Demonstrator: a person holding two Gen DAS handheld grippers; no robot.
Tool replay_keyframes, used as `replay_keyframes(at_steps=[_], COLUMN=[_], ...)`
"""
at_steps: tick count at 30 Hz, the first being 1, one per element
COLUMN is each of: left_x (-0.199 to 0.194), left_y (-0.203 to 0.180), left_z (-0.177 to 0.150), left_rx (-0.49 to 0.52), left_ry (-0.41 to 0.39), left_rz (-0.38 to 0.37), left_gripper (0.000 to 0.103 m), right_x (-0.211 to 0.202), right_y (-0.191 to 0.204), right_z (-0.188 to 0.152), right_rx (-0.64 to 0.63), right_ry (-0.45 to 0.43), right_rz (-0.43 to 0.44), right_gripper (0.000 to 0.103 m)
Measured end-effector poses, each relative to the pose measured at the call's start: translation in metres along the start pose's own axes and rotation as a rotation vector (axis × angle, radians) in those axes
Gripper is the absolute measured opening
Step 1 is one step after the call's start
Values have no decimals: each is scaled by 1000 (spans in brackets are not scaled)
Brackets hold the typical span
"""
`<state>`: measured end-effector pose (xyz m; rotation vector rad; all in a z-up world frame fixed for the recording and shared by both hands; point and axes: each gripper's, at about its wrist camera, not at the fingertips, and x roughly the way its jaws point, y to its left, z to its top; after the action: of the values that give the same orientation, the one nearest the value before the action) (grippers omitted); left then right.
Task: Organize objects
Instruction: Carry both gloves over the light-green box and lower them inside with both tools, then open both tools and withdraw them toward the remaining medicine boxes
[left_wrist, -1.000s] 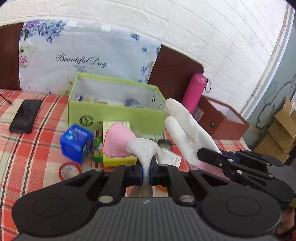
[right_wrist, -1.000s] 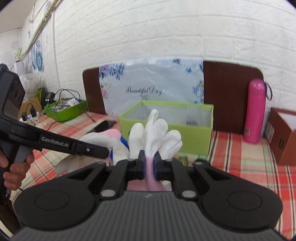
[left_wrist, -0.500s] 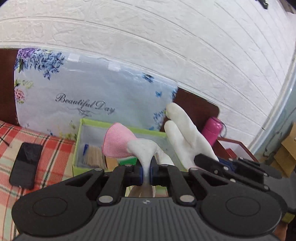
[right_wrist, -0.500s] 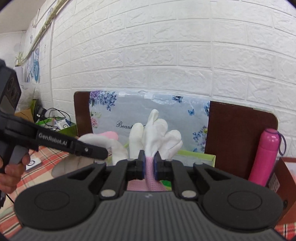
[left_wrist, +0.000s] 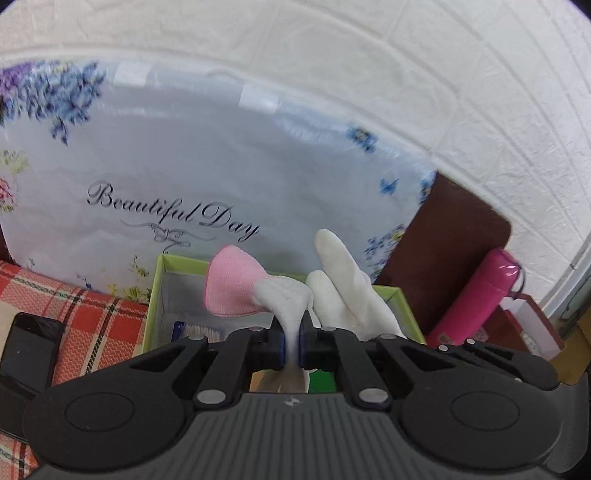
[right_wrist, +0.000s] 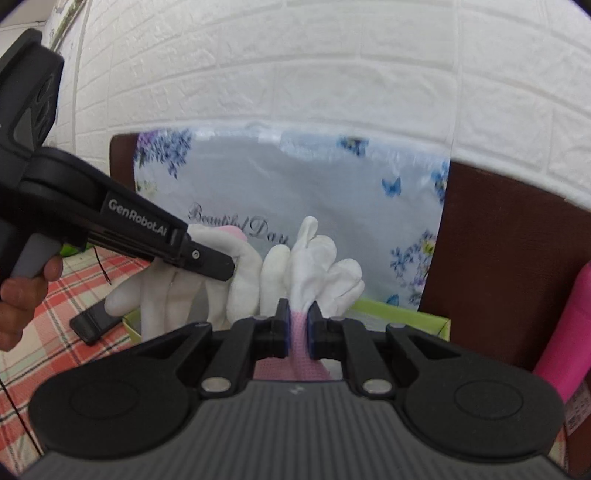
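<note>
A white-and-pink glove (left_wrist: 347, 291) was pinched by 2 closed grippers, left (left_wrist: 291, 343) and right (right_wrist: 298, 325), above the green box (left_wrist: 155, 295) at 12 o'clock; release was judged remaining.

The green box (left_wrist: 400, 300) is mostly hidden behind the gloves (left_wrist: 347, 288) and gripper body at the frame's centre. The phone (left_wrist: 26, 354) is cut by the left edge. The pink bottle (right_wrist: 565, 339) runs off the right edge, and the floral bag's (left_wrist: 184, 158) print is blurred.
</note>
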<state>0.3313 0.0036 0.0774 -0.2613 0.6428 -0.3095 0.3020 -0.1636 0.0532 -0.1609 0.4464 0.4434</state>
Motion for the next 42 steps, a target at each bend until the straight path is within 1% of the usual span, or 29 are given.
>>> replay_keyframes(at_steps=[2,4,5,6,7,8,9,10,12,14,16,17,20,22,25,31,37,42], left_x=[14,26,31,36,40,43,45,44,38,32,26,22,3,-10,-29,-66,-96,-116], left_y=[7,13,15,18,20,24,26,28,30,29,27,25,17,9,-6,-30,-47,-50], left_z=[-4,-9,-11,-14,-16,-18,-19,-20,-22,-19,-16,-15,-15,-15,-19,-39,-66,-92], left_rx=[0,5,14,25,33,32,29,28,27,20,8,3,-7,-1,29,58,77,47], left_ry=[18,17,18,23,32,40,38,22,-24,-28,-15,-14,-30,-36,-25,-43,-34,-30], left_rz=[15,51,71,86,101,119,141,157,159,153,159,159,162,168,206,214,193,126], left_gripper=[6,7,8,12,23,32,50,65,70,72,72,72,73,78,78,79,80,80], right_x=[14,26,30,34,36,38,39,41,41,41,37,33,11,-4,-28,-82,-131,-163], right_y=[-1,-2,-2,-2,-1,-1,-1,-1,-3,-5,-6,-6,-3,1,6,17,30,38], right_z=[-7,-13,-15,-18,-21,-24,-25,-26,-28,-27,-25,-24,-16,-11,-6,-8,-22,-43], right_rx=[0,5,2,-2,-5,-5,-3,2,21,37,47,51,51,38,27,45,55,94], right_ry=[28,55,69,82,87,90,95,101,98,110,111,102,49,16,-15,-59,-90,-94], right_rz=[15,24,28,30,30,31,33,35,31,21,11,11,10,-3,-24,-42,-65,-70], right_gripper=[9,11,15,24,29,43,56,61,75,85,85,87,101,103,103,103,103,103])
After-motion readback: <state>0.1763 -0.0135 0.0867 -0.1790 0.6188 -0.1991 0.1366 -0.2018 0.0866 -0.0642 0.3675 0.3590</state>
